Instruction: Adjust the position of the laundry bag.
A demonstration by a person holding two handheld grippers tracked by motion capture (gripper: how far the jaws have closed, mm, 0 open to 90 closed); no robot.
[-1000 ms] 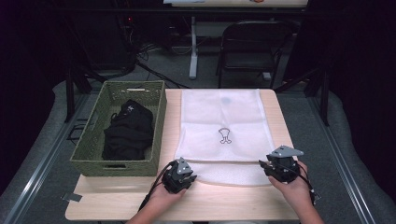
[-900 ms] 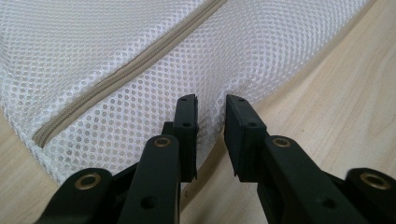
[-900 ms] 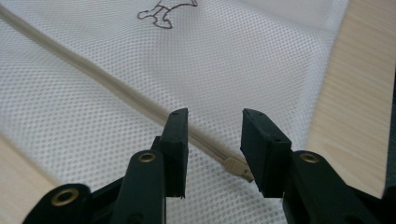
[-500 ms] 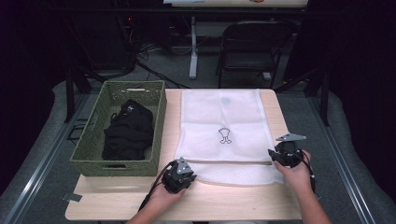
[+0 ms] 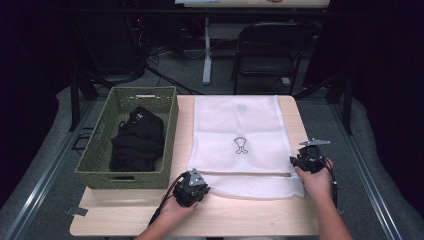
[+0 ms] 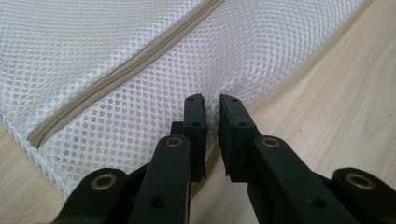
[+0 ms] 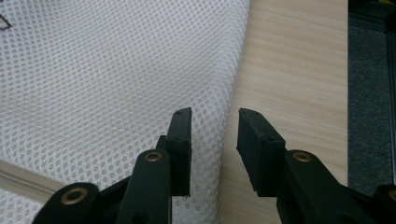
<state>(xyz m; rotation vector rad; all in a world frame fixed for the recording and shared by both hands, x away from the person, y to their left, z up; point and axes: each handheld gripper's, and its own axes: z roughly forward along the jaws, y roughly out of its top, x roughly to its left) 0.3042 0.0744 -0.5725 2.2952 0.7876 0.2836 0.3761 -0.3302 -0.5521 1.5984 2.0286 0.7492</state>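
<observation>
Flat on the pale wood bench (image 5: 240, 215), near edge: white mesh zippered laundry bag (image 5: 240, 135). Light, limp, likely slippery. Left claw (image 6: 212, 100) has just been closing, nipping its near-left corner hem; right claw (image 7: 212, 114) stands apart astride the right edge.

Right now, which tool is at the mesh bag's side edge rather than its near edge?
The right tool: it straddles the mesh bag's right side edge. The left tool pinches the near edge, below the zipper.
</observation>
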